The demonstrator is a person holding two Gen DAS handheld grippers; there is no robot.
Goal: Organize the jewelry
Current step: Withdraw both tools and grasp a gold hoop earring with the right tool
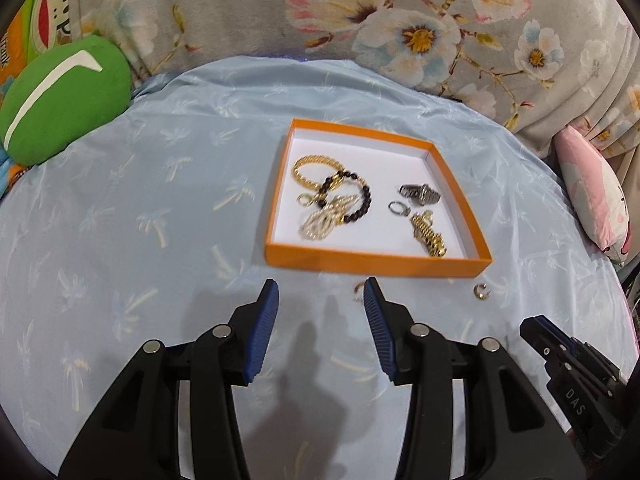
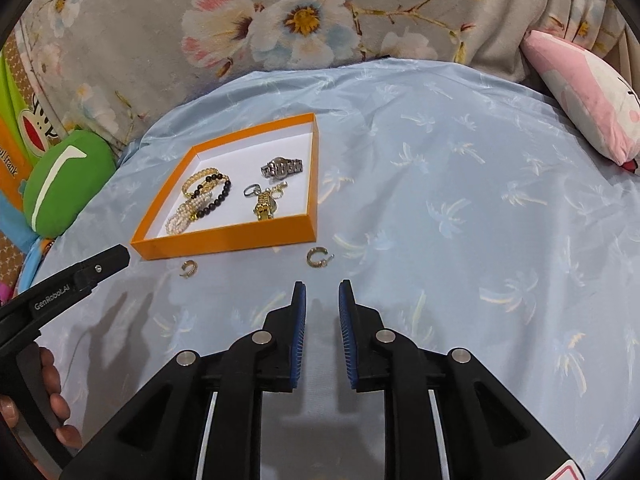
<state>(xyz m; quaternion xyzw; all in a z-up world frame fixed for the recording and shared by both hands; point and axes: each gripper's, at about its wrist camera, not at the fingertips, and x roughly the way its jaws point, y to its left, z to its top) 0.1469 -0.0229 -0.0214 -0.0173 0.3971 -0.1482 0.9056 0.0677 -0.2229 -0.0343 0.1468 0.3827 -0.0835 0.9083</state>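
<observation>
With two hoops left on cloth before tray point(image 2: 224, 246), right gripper point(image 2: 322, 292) jaws slightly apart, empty; left gripper point(image 1: 320, 292) wider, empty. Right hoop point(image 2: 318, 258): straddle rim, pinch gently. Left hoop point(image 2: 189, 269) likely earring too; blurred.

the orange tray point(image 2: 224, 242) sits on the blue sheet point(image 2: 460, 220). right of the tray the sheet lies bare, wide room to pass. just before the tray's near wall two small gold hoops lie apart, one point(image 2: 189, 268) by its left corner, one point(image 2: 318, 258) by its right. left of the tray a green cushion point(image 2: 64, 184) crowds the edge. behind the tray a floral fabric point(image 2: 280, 24) rises. a pink pillow point(image 2: 588, 100) lies far right of the tray.
</observation>
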